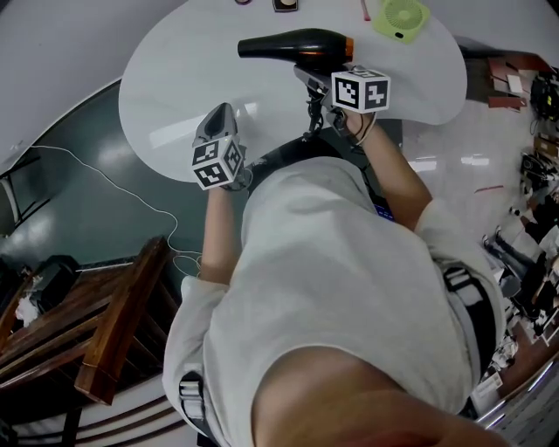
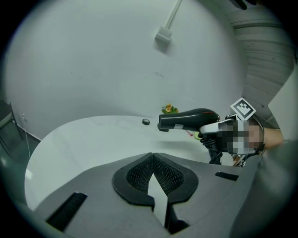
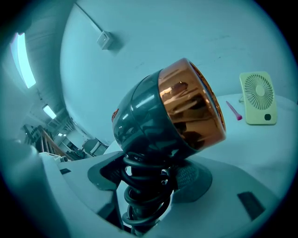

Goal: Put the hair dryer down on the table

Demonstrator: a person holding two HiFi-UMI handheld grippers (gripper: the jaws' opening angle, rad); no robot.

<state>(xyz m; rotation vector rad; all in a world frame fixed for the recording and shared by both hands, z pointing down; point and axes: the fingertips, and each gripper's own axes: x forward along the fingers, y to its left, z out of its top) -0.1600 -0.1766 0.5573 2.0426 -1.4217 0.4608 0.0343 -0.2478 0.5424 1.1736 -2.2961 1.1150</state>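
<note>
White rounded table (image 1: 166, 96): left half bare, curved near edge close to L gripper (image 2: 152, 158), jaws pressed together, nothing btwn. R gripper (image 1: 313, 83) pinches 1 hair dryer (image 1: 293, 44) by cord-wrapped handle, barrel level over table's far-centre. 1 green fan (image 1: 400, 17) near far edge, to dryer's right; 1 pink stick (image 3: 233, 110) beside fan.

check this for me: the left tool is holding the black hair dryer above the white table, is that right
Not quite. It is the right tool, not the left, that is holding the black hair dryer above the white table. The right gripper view shows its jaws clamped on the cord-wrapped handle. In the left gripper view, the left tool has its jaws together with nothing between them.
</note>
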